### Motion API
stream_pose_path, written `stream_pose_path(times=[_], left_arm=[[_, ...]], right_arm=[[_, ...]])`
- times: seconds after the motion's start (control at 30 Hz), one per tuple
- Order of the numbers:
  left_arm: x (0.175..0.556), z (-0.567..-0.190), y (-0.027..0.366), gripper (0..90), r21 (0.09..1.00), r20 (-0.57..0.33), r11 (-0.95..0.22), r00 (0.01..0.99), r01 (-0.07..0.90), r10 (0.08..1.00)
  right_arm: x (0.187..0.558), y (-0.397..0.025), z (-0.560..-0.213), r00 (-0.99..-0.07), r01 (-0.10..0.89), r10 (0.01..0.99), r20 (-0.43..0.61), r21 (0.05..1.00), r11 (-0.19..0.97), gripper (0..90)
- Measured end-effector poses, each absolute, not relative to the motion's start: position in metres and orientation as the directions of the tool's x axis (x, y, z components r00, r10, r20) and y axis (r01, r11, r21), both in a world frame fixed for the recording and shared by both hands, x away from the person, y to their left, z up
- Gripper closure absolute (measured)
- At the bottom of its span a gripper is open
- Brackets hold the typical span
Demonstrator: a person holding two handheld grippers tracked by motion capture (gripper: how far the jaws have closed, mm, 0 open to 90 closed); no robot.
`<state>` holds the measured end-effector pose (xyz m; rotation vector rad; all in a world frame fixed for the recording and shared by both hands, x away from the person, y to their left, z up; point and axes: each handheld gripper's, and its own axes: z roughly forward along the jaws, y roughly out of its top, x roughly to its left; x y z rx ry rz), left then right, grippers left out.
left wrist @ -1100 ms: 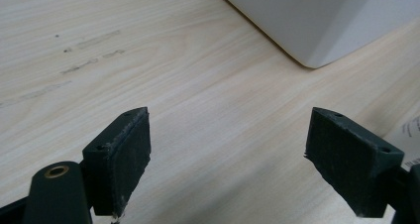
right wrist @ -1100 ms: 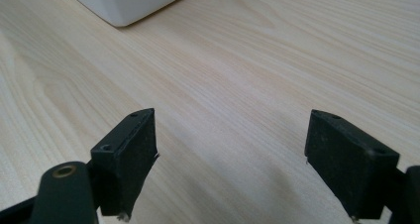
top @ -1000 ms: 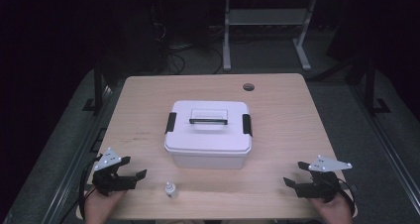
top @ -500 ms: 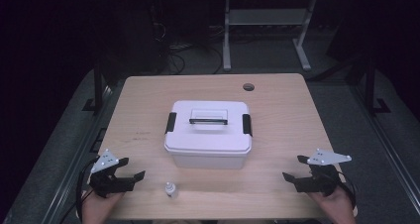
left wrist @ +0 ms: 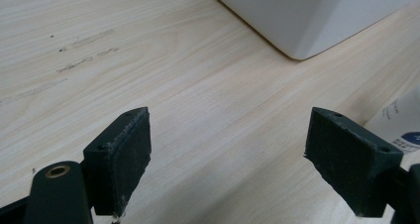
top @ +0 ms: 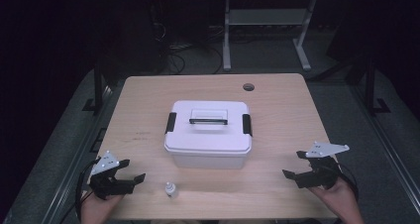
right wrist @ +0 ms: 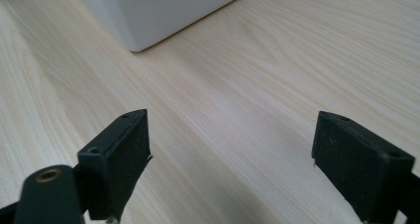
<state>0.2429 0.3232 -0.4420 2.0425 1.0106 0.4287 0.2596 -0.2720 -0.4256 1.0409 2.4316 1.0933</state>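
Observation:
A white lidded storage box with black side latches and a top handle stands in the middle of the wooden table. A small white bottle lies near the front edge, just right of my left gripper; its edge shows behind the right jaw in the left gripper view. The left gripper is open over bare wood at the front left. My right gripper is open at the front right, holding nothing. A box corner appears ahead of the left jaws, and another corner ahead of the right jaws.
A round cable hole sits near the table's far right edge. Beyond the table stand a metal frame and cables on the dark floor. Faint scuff marks mark the wood left of the box.
The left gripper has slid slightly toward the front left corner. The right gripper has shifted a little toward the right edge. The box and bottle have stayed put.

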Motion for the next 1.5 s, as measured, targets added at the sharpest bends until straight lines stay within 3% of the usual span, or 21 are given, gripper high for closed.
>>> stream_pose_path(times=[1.03,1.5], left_arm=[[0.242,-0.445,0.321,17.8,0.763,-0.025,-0.400,0.641,0.508,0.767],[0.242,-0.445,0.322,17.8,0.761,-0.021,-0.404,0.641,0.508,0.767]], right_arm=[[0.277,-0.272,-0.391,-0.766,0.485,0.643,0.013,0.668,0.564,14.5],[0.285,-0.264,-0.375,-0.816,0.435,0.578,-0.019,0.639,0.634,16.6]])
